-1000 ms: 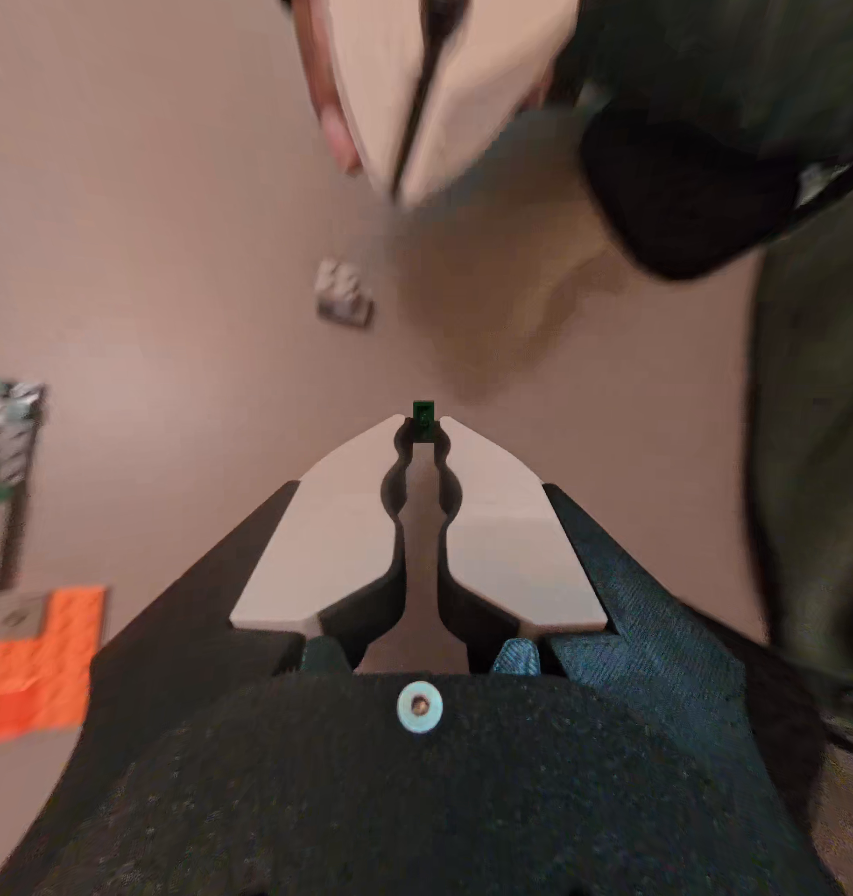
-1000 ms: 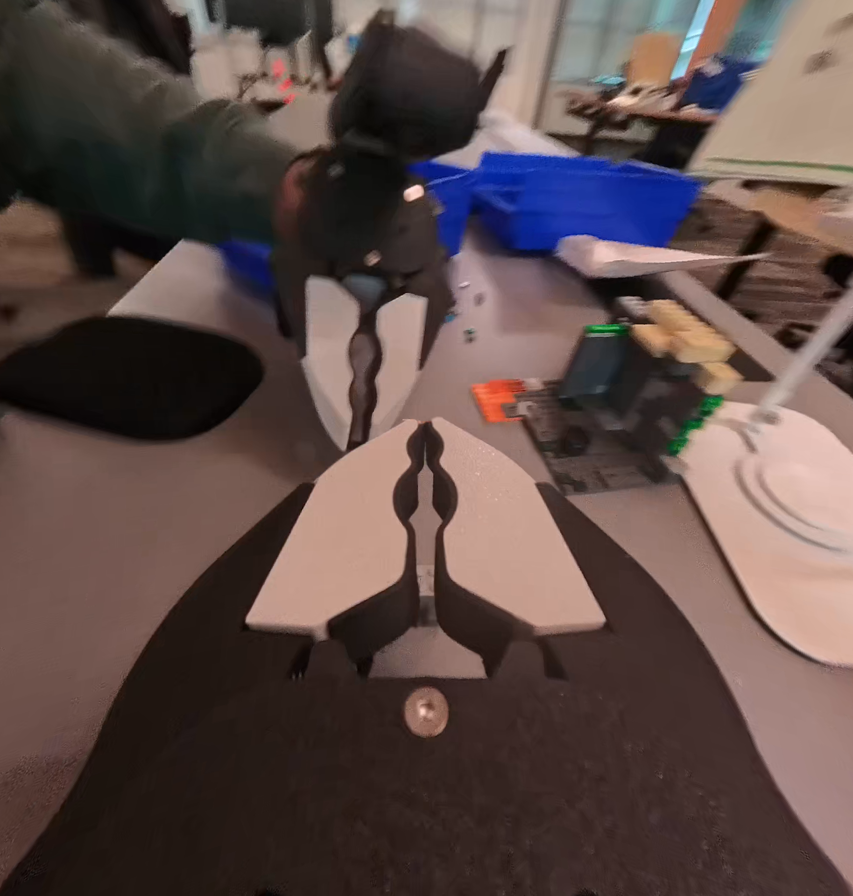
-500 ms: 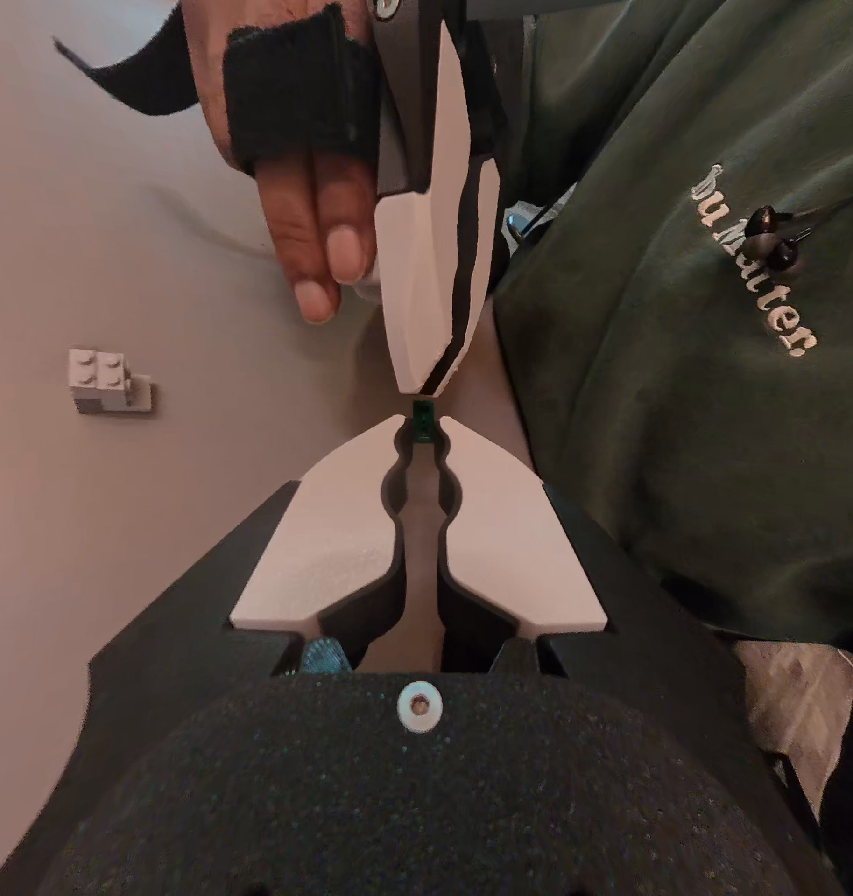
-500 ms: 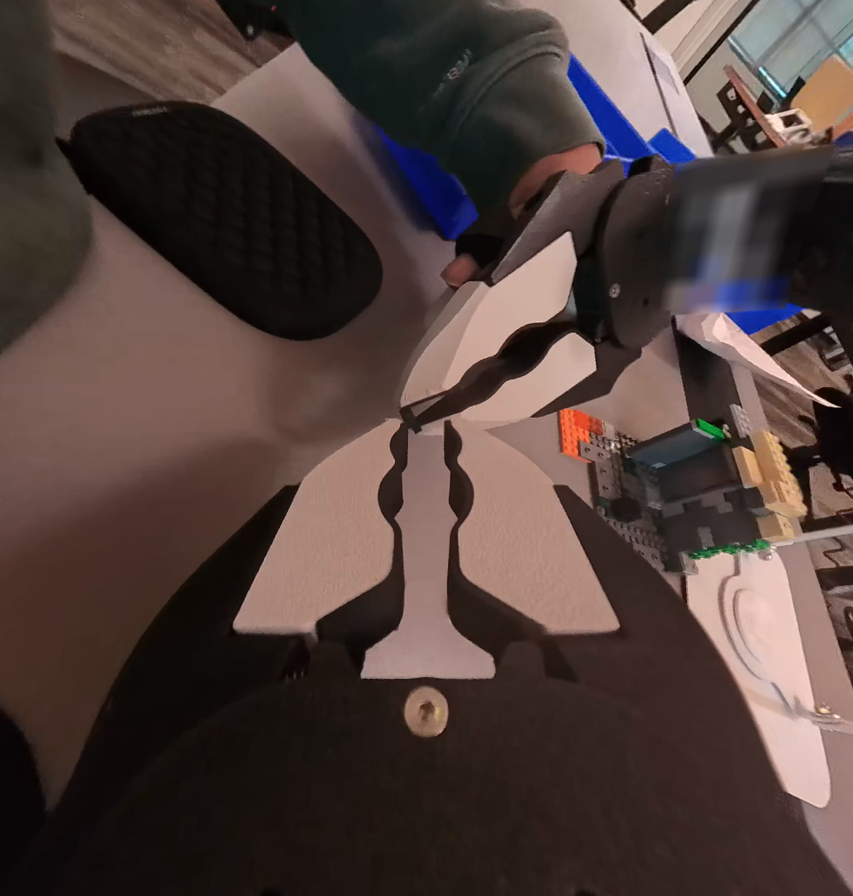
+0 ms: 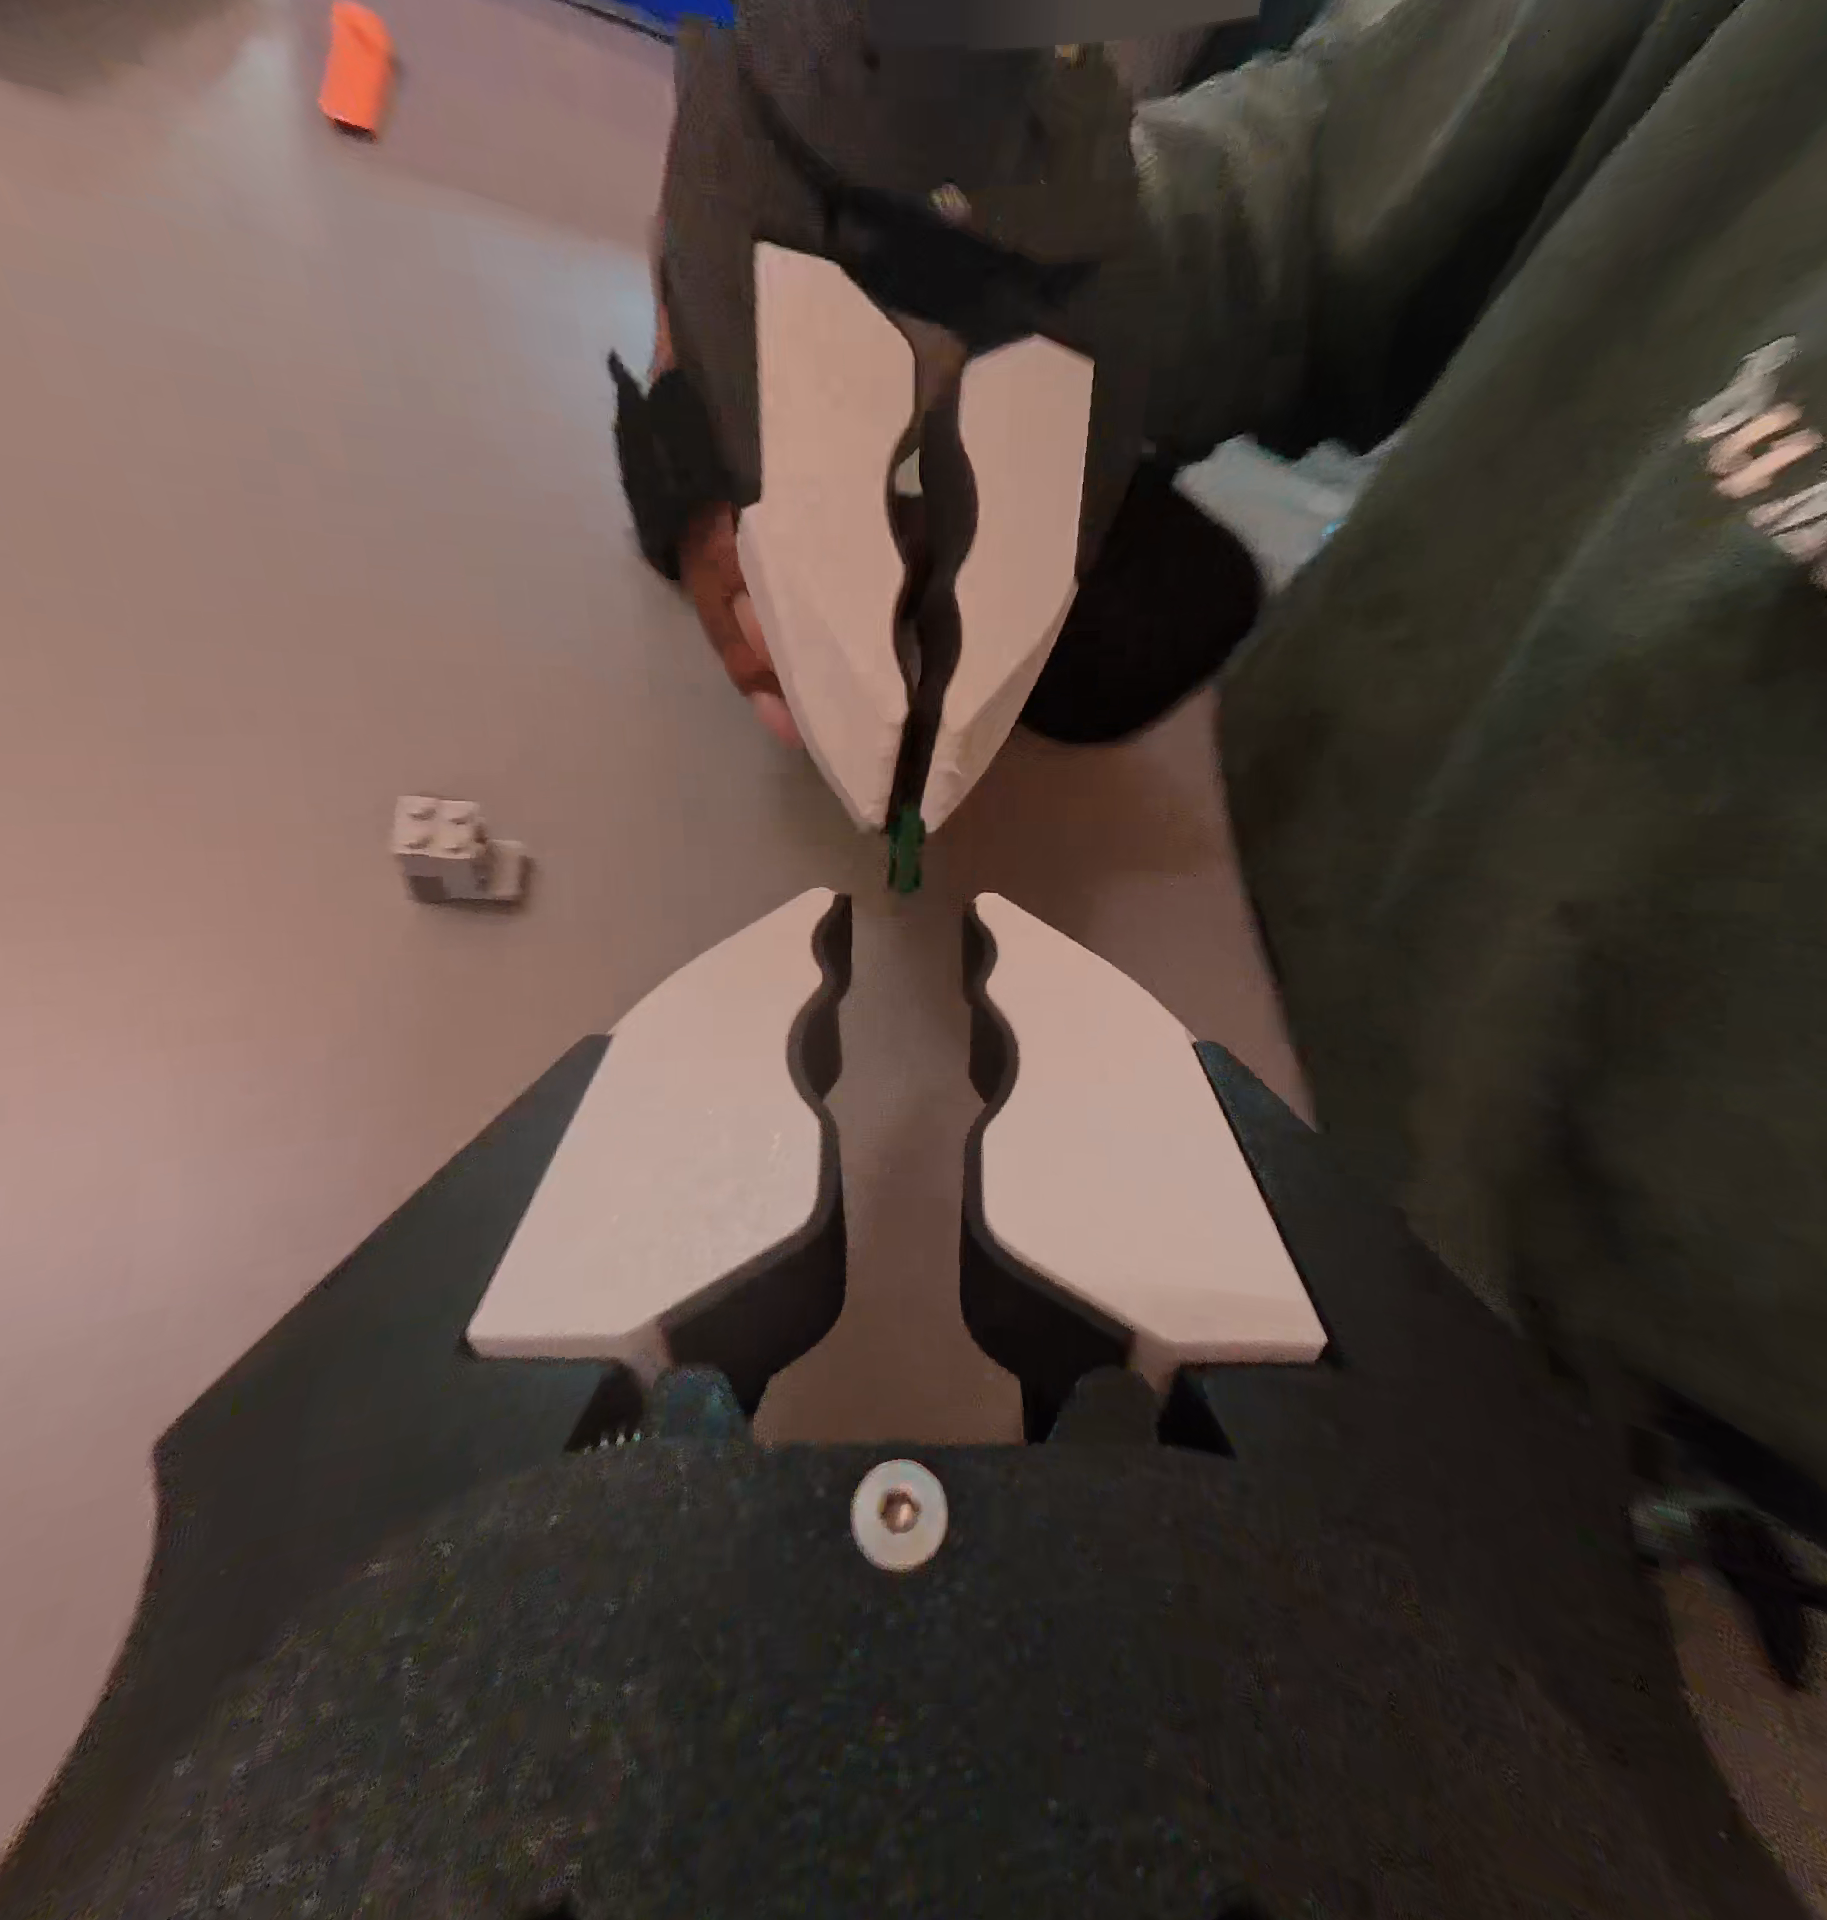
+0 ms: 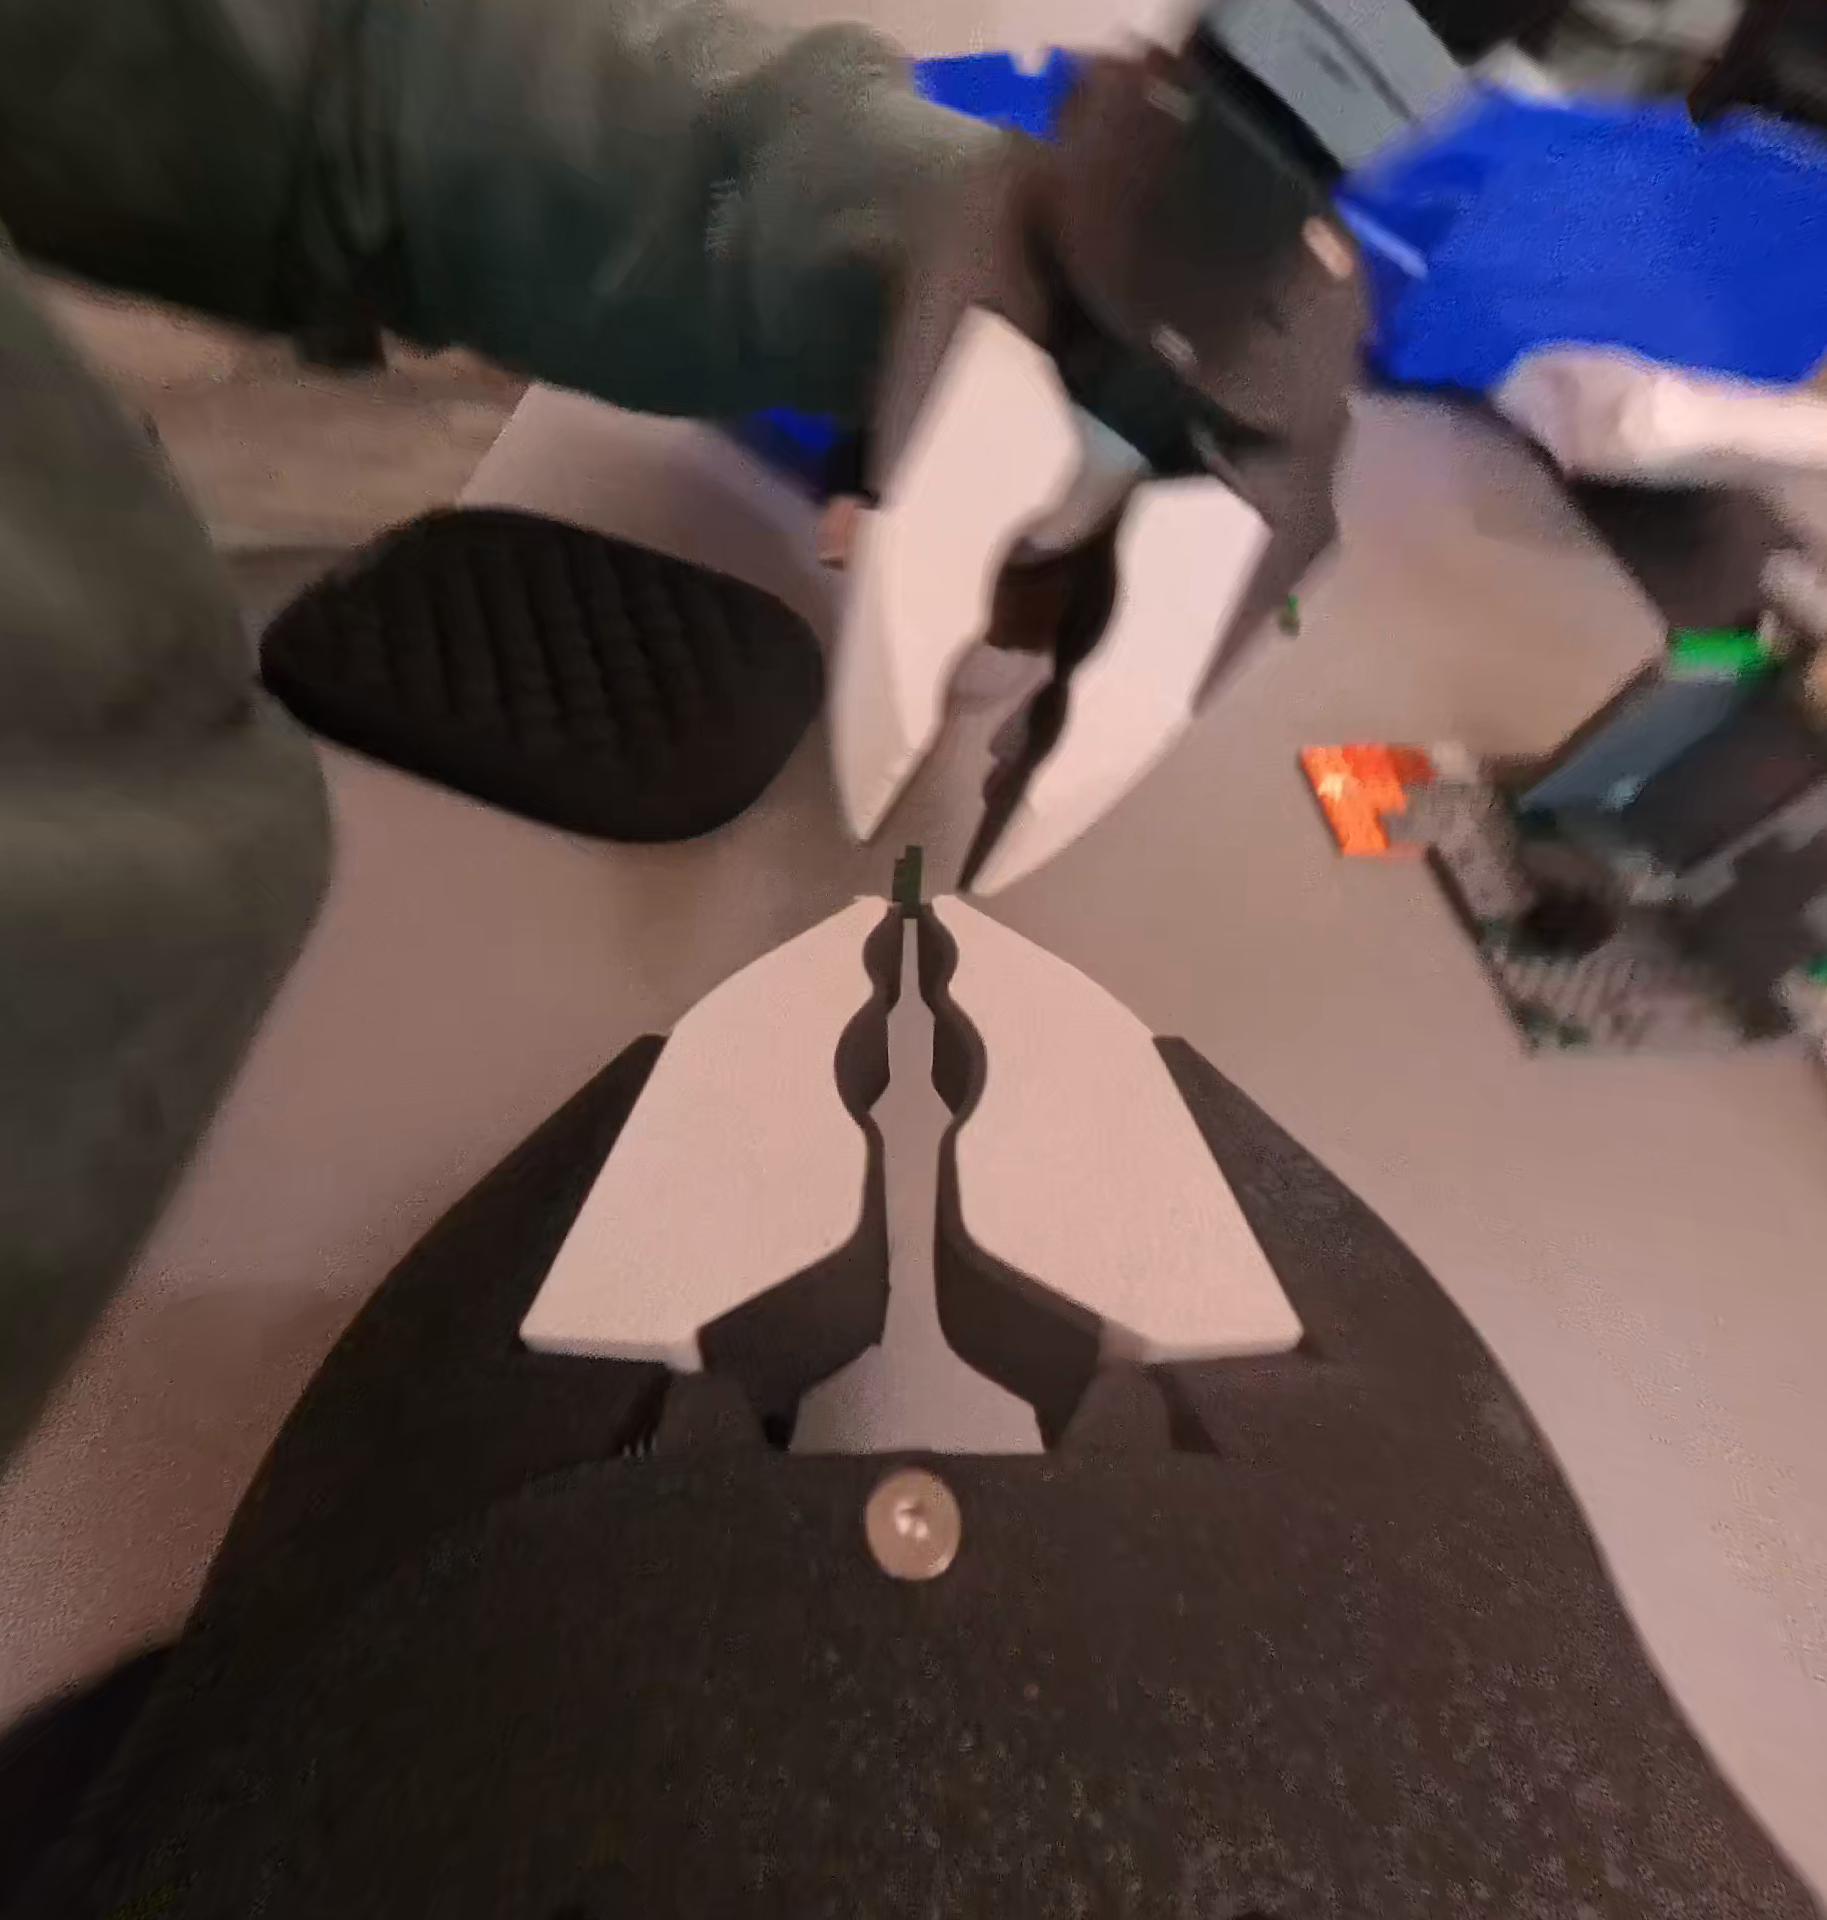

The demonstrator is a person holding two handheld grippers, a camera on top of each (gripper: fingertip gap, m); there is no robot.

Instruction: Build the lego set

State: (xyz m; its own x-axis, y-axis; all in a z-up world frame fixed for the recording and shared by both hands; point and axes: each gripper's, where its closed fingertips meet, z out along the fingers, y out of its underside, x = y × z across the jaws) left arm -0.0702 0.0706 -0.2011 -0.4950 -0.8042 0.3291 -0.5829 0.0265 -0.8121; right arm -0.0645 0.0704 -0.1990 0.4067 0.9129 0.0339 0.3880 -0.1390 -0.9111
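The right gripper [image 5: 904, 821] pinches the tiny green piece [image 5: 905, 854] tight, ready to carry it – the left gripper [image 5: 904, 914] is spread wide, holding nothing.

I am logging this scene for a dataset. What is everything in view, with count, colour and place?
Green piece: one, green, pinched in the right gripper's tips.
Grey brick: one, light grey, alone on the table.
Table: one, pale.
Orange item: one, orange, far table edge.
Lego model: one, partly built, dark with orange and green, right side.
Blue bins: blue, count unclear, behind.
Black pad: one, on the table's left.
Person's sleeve: dark green.
Left gripper: white fingers, open.
Right gripper: white fingers, shut on the green piece.
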